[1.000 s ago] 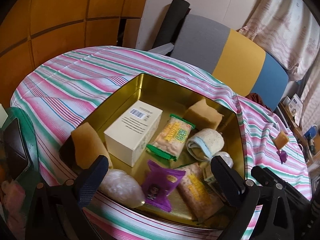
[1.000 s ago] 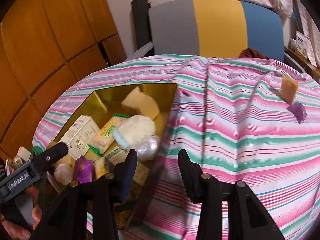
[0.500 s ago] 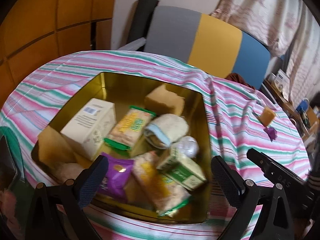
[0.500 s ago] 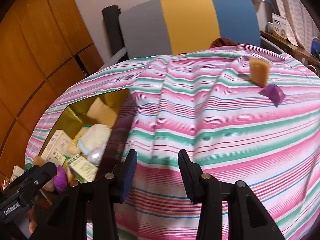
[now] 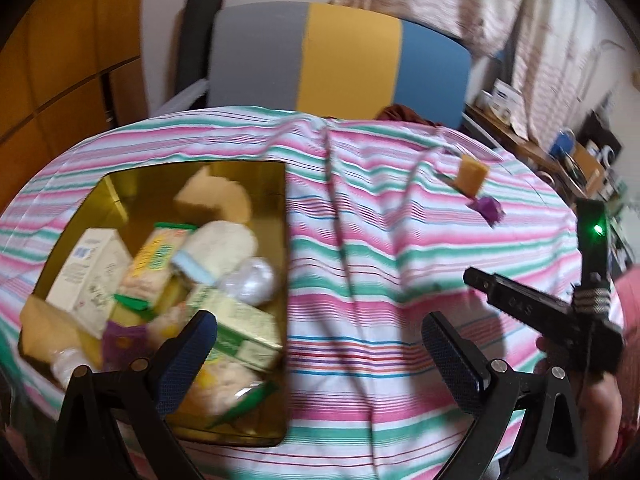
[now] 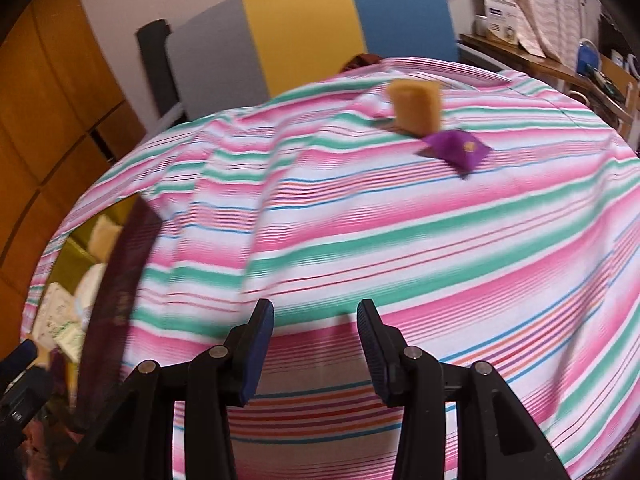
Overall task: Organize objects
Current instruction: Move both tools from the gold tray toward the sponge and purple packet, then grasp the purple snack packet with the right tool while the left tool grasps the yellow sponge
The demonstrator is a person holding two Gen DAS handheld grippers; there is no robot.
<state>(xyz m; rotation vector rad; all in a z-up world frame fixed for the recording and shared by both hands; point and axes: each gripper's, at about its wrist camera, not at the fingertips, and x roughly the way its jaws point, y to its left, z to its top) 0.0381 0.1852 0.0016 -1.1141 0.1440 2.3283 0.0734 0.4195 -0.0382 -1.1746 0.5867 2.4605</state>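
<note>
In the left wrist view, the left gripper (image 5: 320,354) hangs with its jaws spread wide and empty over the striped counter (image 5: 360,272). The gold tin (image 5: 276,240), crowded with packets, sits at left. An orange sponge (image 5: 472,174) and purple packet (image 5: 490,208) lie far right.

In the right wrist view, the right gripper (image 6: 316,344) has its jaws narrowly parted, gripping nothing; sponge and packet touch, well ahead.

Both wrist views downward over tablecloth (image 5: 360,280)

Pink-green striped tablecloth (image 6: 400,216), gold tin (image 5: 120,184), purple packet (image 6: 458,149), orange sponge (image 6: 416,104).
</note>
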